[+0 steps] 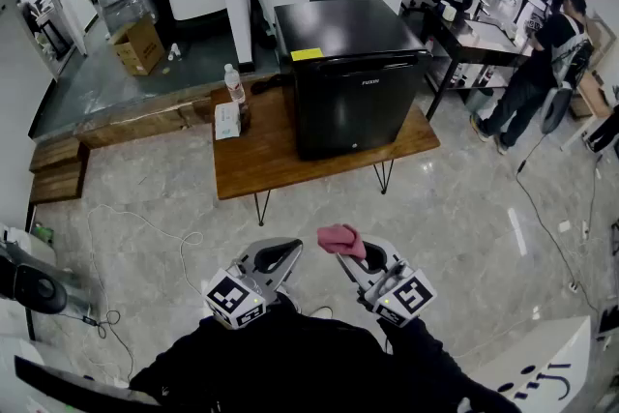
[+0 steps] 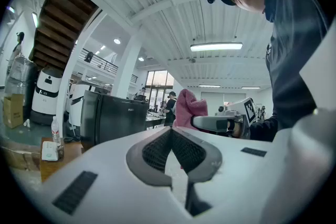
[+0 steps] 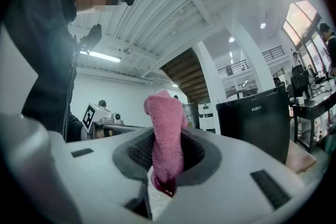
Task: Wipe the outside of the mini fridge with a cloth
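At the left edge of the wooden table (image 1: 263,162), a clear water bottle (image 1: 233,84) is standing upright, and a small white box (image 1: 227,121) is lying just in front of it, toward the front-left corner.

Lower down, well apart from the table, the person is holding both grippers close to the body over the pale stone floor (image 1: 145,189). The left gripper (image 1: 280,253) is pointing up and forward. Its own view shows the two dark pads pressing together at the tips with nothing between them, so it is clenched and empty.

Just beside it, the right gripper (image 1: 360,256) is grasping a pink cloth (image 1: 340,239). Its view shows the jaws pinching the cloth in the middle, with a rolled bunch sticking up past the tips and a darker end hanging below them. The cloth is touching nothing but the jaws.

The black mini fridge (image 1: 353,77) is sitting on the right half of the table with its door shut and facing the person. It is carrying a yellow label (image 1: 307,54) at the front-left corner of its top.

At the far right, a person in dark clothes (image 1: 542,63) is bending over a desk (image 1: 484,39).
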### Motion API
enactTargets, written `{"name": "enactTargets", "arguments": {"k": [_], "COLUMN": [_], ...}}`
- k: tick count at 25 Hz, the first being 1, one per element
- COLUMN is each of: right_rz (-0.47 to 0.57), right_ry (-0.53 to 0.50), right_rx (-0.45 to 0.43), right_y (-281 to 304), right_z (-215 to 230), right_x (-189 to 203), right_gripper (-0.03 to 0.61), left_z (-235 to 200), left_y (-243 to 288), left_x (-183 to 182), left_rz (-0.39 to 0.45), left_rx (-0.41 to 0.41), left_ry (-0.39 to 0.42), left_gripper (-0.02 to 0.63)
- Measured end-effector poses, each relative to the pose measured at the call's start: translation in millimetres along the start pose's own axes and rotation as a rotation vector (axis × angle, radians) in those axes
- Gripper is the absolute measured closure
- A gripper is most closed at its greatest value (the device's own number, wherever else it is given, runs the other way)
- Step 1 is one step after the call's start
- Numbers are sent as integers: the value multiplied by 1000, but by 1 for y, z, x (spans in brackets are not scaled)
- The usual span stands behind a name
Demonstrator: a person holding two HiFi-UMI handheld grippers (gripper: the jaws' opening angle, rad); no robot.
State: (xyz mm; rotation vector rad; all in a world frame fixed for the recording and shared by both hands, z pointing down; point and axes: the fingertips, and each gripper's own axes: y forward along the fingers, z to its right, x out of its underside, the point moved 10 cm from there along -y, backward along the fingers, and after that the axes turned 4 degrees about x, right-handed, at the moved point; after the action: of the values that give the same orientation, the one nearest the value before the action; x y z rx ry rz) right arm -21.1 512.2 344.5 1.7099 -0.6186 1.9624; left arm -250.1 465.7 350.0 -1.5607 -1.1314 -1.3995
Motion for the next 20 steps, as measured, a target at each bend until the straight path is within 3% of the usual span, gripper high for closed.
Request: {"name": "enactTargets", "arguments": {"k": [20], "right_rz": [10], "right_ry": [35], "right_rx": [-3], "right_y": [4], "right_z": [2], "right_x": [-5], "right_gripper": [492], "left_z": [-4], "left_y": [-3], "left_x": [-14], "left_rz": [9], "left_rx": [-40], "left_ry": [28], "left_gripper": [607]}}
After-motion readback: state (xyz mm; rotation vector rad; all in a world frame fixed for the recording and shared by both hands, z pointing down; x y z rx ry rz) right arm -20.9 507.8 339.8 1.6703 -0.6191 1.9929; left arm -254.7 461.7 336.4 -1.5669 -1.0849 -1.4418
